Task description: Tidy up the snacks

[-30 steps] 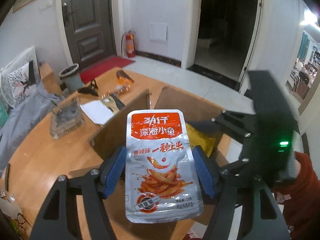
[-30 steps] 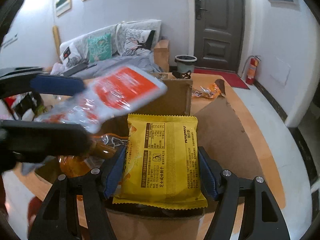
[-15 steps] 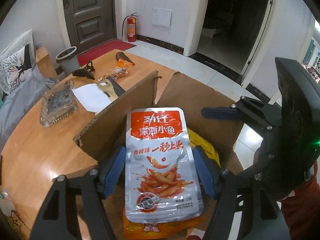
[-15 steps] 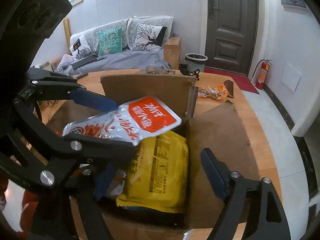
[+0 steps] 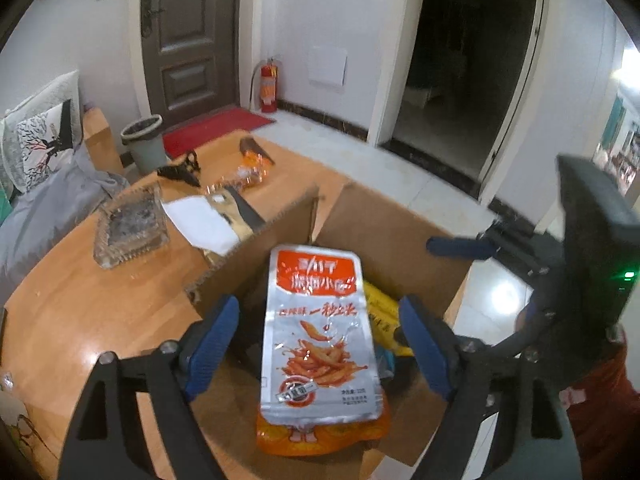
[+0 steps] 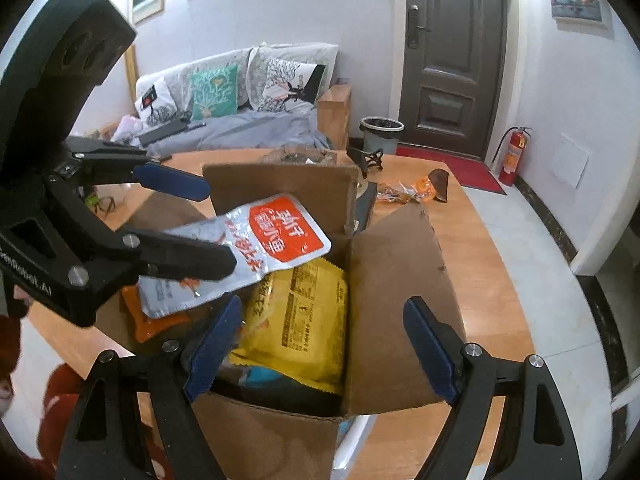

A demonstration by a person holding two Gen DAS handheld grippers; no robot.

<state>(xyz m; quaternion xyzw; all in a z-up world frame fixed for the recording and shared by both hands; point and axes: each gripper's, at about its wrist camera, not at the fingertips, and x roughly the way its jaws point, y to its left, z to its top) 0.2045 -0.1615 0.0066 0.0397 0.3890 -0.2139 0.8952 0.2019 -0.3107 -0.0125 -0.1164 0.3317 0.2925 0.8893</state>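
A living room with a dark door (image 6: pixel 452 56) and a grey sofa (image 6: pixel 240 96) surrounded a round wooden table (image 5: pixel 80 308). On it stood an open cardboard box (image 6: pixel 396 300) holding a yellow snack packet (image 6: pixel 304 320) and an orange packet (image 5: pixel 324 436). A silver pouch (image 5: pixel 320 332) with a red Chinese-lettered panel lay over them. The left gripper (image 5: pixel 320 344) was opening, its pads clear of the pouch between them. The right gripper (image 6: pixel 320 344) hung wide open over the box, gripping nothing.
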